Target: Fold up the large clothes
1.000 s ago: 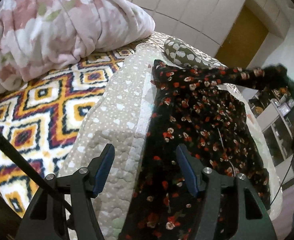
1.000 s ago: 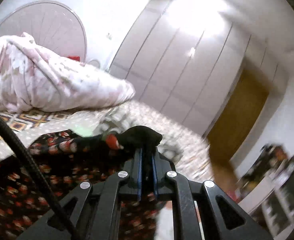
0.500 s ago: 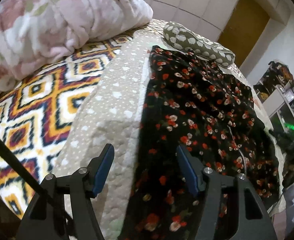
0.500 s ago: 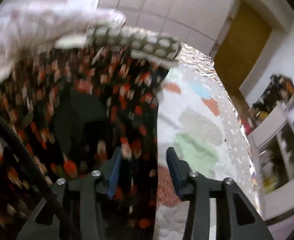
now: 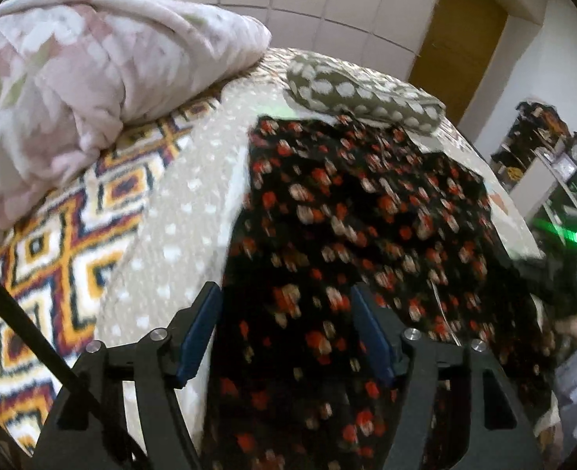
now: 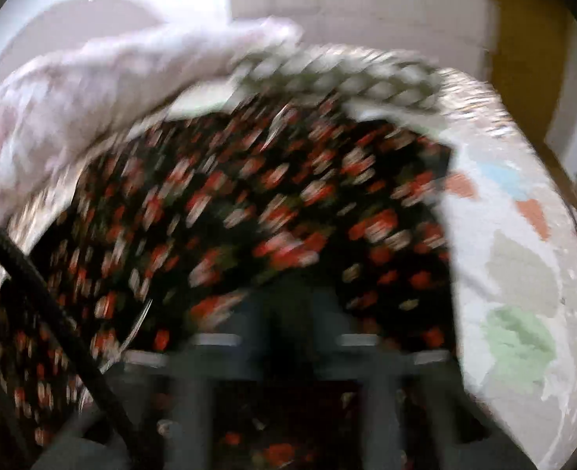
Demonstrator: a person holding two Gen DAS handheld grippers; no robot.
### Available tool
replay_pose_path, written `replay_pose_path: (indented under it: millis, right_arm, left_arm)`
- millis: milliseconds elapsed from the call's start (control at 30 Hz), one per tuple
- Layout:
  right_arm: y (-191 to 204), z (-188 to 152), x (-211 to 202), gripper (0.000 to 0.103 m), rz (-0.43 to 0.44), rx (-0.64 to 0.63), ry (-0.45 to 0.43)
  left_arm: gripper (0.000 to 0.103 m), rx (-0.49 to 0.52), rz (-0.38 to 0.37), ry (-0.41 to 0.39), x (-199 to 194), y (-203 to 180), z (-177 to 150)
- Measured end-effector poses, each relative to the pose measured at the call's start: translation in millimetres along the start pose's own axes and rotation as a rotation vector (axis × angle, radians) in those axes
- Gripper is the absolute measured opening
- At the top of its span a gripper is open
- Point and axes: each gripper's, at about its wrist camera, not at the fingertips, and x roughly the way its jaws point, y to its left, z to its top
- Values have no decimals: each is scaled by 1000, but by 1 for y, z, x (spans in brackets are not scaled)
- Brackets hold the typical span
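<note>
Black red-floral fabric garment (image 5: 359,211) lies spread on the beige dotted bed quilt (image 5: 178,211), centre of frame. Left hand-held gripper (image 5: 286,333) released, jaws just widening above the garment's left edge. Right hand-held gripper (image 6: 288,337) clenched, blurred at lower centre; grasp undeterminable.
</note>
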Motion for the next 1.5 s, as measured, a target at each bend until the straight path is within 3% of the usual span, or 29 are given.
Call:
replay_pose_path:
  millis: [100, 267, 333, 467, 533, 567, 633, 667, 700, 767, 800, 900, 1067, 1200, 1367, 1500]
  right_arm:
    - [13, 13, -12, 3, -91, -104, -17]
    - [9, 58, -43, 3, -244, -146, -156]
    - [6, 72, -41, 3, -258, -132, -176]
    - [-15, 71, 13, 5, -298, -83, -38]
    - [-34, 64, 48, 5, -346, -32, 68]
    - [-45, 60, 52, 5, -344, 16, 75]
    - [-62, 55, 40, 7, -290, 114, 29]
    - [-72, 51, 26, 17, -256, 189, -5]
    - [-78, 44, 14, 37, -245, 225, -27]
    - [-86, 29, -16, 63, -230, 280, -85]
    - [-90, 17, -35, 67, -216, 303, -104]
    - [-103, -22, -65, 69, -137, 365, -95]
    - [-117, -100, -91, 72, -6, 485, -75]
    - [-109, -155, -85, 72, 87, 550, -35]
    - [-91, -185, -90, 72, 250, 616, -75]
    - [-68, -200, -91, 72, 385, 641, -60]
  left_arm:
    - [68, -39, 13, -13, 13, 10, 22]
    - [68, -52, 70, -45, 50, 17, 54]
    - [69, -51, 102, -37, 70, 16, 59]
    - [69, -61, 188, 82, 131, 16, 58]
    - [76, -91, 187, 120, 147, 22, 56]
    - [76, -100, 183, 113, 145, 23, 56]
    - [72, -84, 176, 127, 137, 23, 59]
    - [71, -74, 159, 128, 128, 24, 60]
    - [70, -70, 146, 126, 120, 23, 59]
    - [70, -70, 102, 105, 94, 26, 55]
    - [70, -77, 81, 94, 81, 29, 51]
    - [71, -113, 21, 99, 47, 48, 28]
    - [71, -146, -32, 147, 28, 68, -15]
    - [70, -196, -183, 243, 31, 68, -54]
    - [62, -229, -333, 261, 17, 56, -89]
    - [57, -264, -375, 245, -3, 60, -114]
